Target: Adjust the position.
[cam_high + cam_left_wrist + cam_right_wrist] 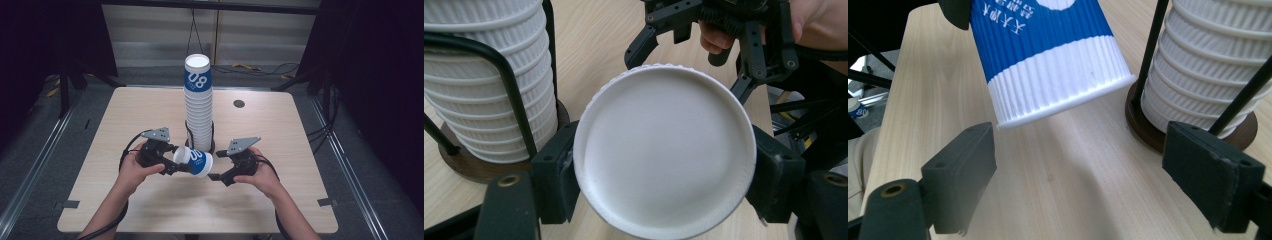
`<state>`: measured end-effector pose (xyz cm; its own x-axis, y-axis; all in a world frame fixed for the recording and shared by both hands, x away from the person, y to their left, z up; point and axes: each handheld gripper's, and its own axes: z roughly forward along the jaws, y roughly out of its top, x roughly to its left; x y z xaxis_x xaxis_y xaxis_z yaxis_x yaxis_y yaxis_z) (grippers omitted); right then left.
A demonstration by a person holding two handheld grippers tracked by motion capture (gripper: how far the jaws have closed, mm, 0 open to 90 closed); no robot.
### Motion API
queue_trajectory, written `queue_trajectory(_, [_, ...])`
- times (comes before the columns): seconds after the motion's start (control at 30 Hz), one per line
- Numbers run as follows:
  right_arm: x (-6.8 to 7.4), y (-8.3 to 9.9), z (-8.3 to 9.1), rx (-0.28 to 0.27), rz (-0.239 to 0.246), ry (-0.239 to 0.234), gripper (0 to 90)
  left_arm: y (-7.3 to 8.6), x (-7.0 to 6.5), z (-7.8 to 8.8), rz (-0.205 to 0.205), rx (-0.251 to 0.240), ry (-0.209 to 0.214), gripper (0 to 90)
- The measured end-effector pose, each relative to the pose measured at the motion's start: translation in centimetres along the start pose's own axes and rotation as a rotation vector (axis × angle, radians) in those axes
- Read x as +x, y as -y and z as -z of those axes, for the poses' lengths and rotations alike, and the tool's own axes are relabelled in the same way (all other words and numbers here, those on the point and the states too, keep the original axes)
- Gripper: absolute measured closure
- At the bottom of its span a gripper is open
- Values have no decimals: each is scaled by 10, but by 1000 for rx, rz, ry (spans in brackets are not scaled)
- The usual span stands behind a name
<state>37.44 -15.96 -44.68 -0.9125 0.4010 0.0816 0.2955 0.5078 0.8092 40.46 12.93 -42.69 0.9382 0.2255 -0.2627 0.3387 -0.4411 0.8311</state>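
Presently the left gripper is pinching the paper cup, its base hiding the jaws' tips, while the right gripper is standing spread just short of the cup's rim.

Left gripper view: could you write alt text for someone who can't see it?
The white round end of a paper cup sits clamped between the left gripper's two black jaws. A tall stack of white ribbed cups stands in a black wire holder to the left, and the right gripper waits behind, above a pale wooden table.
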Motion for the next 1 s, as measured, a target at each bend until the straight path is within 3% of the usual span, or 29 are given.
queue_trajectory(0.43, [6, 2, -10, -4, 3, -41, 132, 0, -1, 0, 11, -30, 15, 278])
queue_trajectory(1.0, [7, 2, -13, -22, -2, -42, 128, -2, -6, -7, 12, -36, 53, 277])
